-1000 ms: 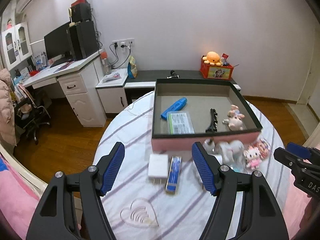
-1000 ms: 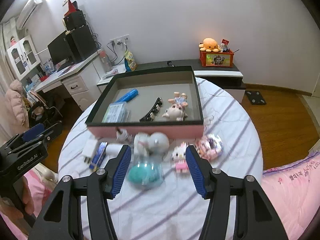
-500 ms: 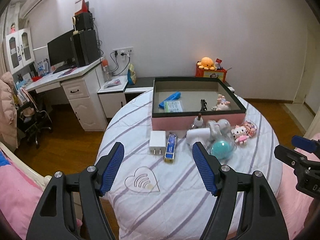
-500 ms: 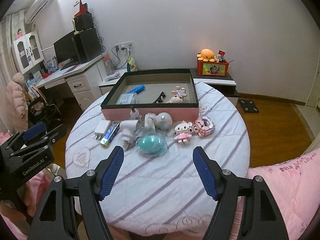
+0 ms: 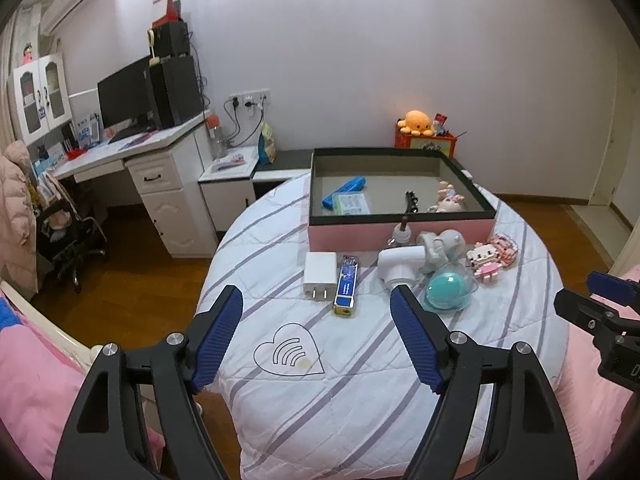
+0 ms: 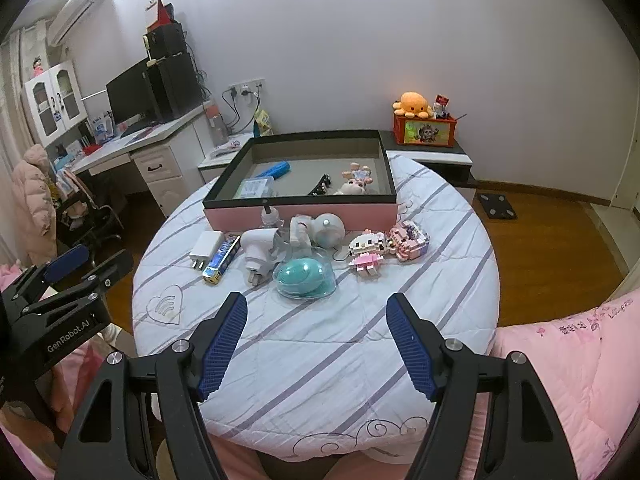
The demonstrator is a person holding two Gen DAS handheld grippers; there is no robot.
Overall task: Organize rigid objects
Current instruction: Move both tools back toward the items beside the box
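Observation:
A pink box with a black rim (image 5: 400, 233) (image 6: 300, 216) stands on the round table and holds a blue tube (image 5: 345, 191), a packet, a black clip and a small doll. In front of it lie a white charger (image 5: 319, 270) (image 6: 206, 245), a blue slim box (image 5: 346, 289) (image 6: 221, 258), a white plug (image 5: 400, 265) (image 6: 256, 249), a teal egg in a clear case (image 5: 448, 291) (image 6: 304, 276) and pink block figures (image 5: 490, 258) (image 6: 386, 246). My left gripper (image 5: 316, 312) and right gripper (image 6: 316, 320) are both open, empty, held back over the table's near edge.
The table (image 5: 360, 380) has a striped white cover with a heart mark (image 5: 289, 356). Pink bedding (image 6: 568, 380) lies at the right. A white desk with a monitor (image 5: 132, 160) and an office chair (image 5: 68, 240) stand at the left. A low shelf with an orange plush (image 6: 416, 106) is behind.
Both grippers have pulled back and away from the box and the objects, so the whole table now shows. Both stay open and empty.

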